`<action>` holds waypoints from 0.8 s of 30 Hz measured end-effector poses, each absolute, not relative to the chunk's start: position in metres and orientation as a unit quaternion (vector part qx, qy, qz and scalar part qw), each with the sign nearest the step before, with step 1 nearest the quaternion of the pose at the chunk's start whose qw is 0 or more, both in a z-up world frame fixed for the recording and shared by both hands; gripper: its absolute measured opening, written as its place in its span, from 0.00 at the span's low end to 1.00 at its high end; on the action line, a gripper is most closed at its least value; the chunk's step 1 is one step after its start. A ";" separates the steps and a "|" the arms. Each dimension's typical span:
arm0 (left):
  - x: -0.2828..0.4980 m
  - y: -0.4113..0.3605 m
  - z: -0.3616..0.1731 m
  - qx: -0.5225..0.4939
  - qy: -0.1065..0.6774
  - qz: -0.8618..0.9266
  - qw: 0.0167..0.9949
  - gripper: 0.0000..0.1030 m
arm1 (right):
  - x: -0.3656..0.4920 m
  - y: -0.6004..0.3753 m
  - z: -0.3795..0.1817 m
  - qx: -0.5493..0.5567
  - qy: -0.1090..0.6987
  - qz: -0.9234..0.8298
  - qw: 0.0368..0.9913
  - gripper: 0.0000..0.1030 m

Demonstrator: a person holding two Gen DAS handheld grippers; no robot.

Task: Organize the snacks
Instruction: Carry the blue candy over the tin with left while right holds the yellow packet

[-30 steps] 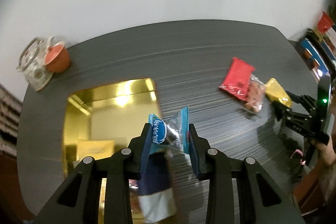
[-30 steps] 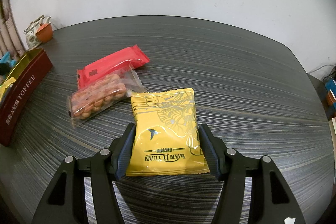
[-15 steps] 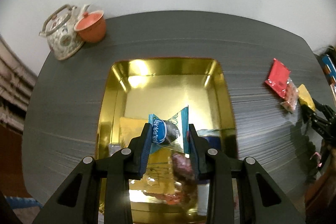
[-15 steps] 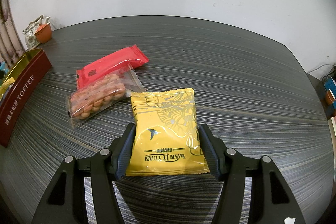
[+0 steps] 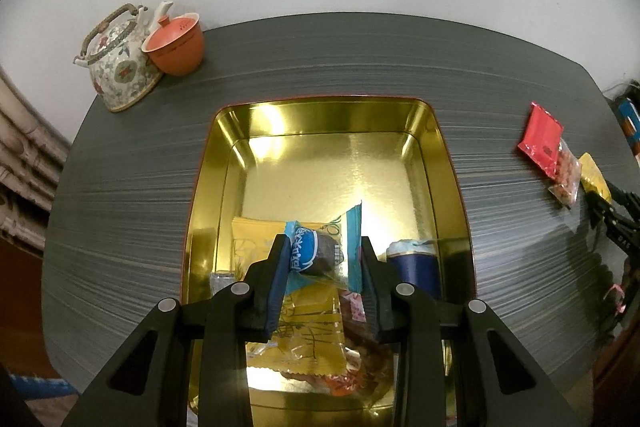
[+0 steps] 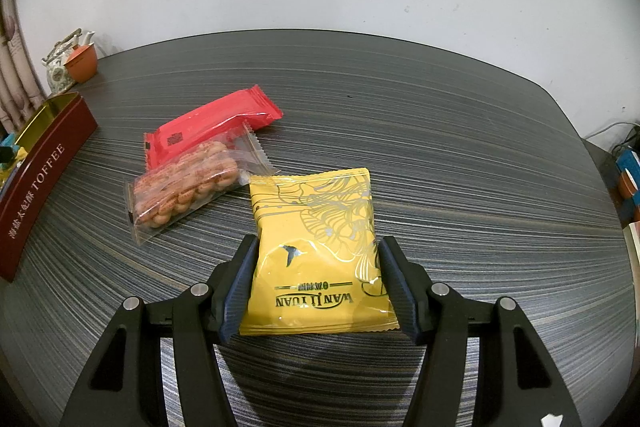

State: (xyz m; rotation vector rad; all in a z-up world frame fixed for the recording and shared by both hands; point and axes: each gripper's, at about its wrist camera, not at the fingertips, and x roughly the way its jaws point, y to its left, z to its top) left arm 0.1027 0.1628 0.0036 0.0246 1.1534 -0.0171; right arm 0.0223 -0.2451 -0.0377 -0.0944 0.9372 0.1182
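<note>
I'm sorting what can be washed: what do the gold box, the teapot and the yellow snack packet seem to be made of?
The gold box looks like metal, polished: mirror-like glare on its walls. The teapot appears to be glazed ceramic with a painted flower pattern; its handle may be wrapped, unclear. The yellow snack packet seems to be glossy plastic film, with crimped edges and shiny metallic line print.

left gripper (image 5: 323, 263) with blue snack (image 5: 320, 255) shifted from table edge, over gold tin (image 5: 320, 163)

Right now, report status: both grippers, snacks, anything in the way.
Left gripper shut on blue candy, above gold tin. Right gripper astride yellow packet on table. Nothing in the way.
</note>
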 end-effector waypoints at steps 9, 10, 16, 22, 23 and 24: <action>0.098 0.165 0.003 0.003 0.547 -0.016 0.837 0.43 | 0.024 -0.245 -0.038 -0.045 0.454 0.056 0.888 0.55; 0.096 0.165 0.003 0.002 0.546 -0.017 0.837 0.46 | 0.024 -0.245 -0.038 -0.045 0.454 0.056 0.888 0.55; 0.086 0.165 0.009 0.005 0.538 -0.023 0.843 0.57 | 0.025 -0.244 -0.039 -0.047 0.454 0.054 0.888 0.55; 0.071 0.168 0.016 0.000 0.527 -0.026 0.850 0.61 | 0.025 -0.245 -0.038 -0.041 0.455 0.047 0.888 0.55; 0.068 0.169 0.018 0.000 0.524 -0.025 0.851 0.62 | 0.025 -0.245 -0.038 -0.041 0.455 0.045 0.888 0.55; 0.066 0.170 0.018 -0.001 0.522 -0.024 0.853 0.63 | 0.024 -0.246 -0.038 -0.040 0.455 0.043 0.889 0.55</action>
